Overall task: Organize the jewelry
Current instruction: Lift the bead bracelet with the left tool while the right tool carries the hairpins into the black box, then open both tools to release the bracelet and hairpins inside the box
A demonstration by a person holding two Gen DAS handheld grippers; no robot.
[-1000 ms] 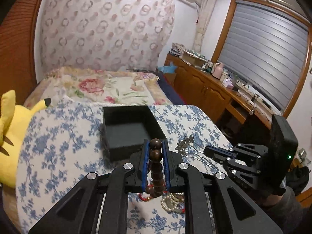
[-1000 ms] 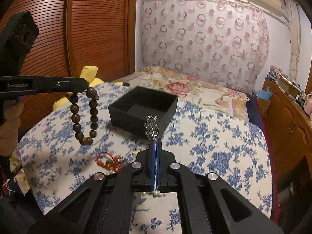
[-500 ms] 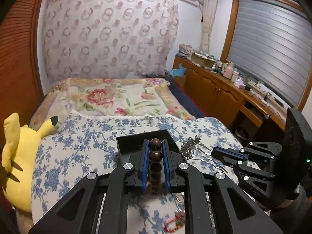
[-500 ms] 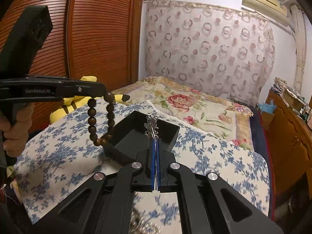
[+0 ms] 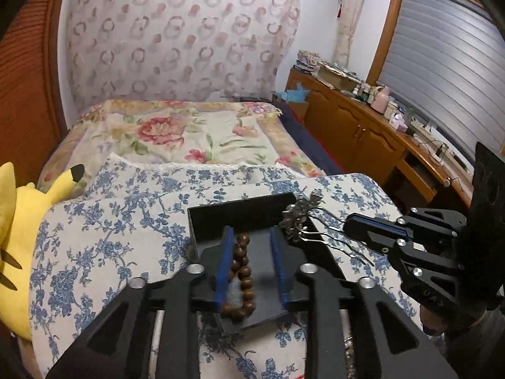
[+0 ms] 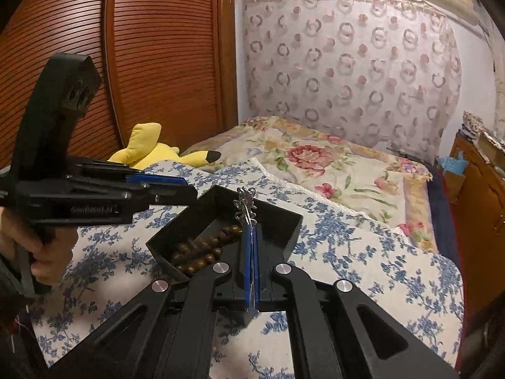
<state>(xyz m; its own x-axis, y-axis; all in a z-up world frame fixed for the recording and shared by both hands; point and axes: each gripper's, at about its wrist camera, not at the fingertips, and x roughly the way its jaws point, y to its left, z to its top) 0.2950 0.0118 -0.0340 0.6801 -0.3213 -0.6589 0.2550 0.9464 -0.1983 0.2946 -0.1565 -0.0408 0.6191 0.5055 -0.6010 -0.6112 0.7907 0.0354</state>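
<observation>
Dim, even indoor light, soft shadows, strong fisheye bending, dark vignetted corners, slightly soft, grainy detail

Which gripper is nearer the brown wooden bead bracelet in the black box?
Left. The left gripper, open, hangs directly above the bracelet; the right gripper holds a silver hairpin beside the box.

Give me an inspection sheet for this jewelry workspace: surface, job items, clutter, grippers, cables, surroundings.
Surface: blue floral cloth covering the work area.
Job's things: wooden bead bracelet lies inside the black box; silver hairpin is held over the box's right edge.
Clutter: pearl strand on the cloth near the bottom edge, partly hidden.
Grippers: left gripper open above the box, bracelet below it; right gripper shut on the hairpin.
Cables: cords on the wooden counter under the window.
Surroundings: yellow plush toy, floral bedspread, patterned curtain.
</observation>
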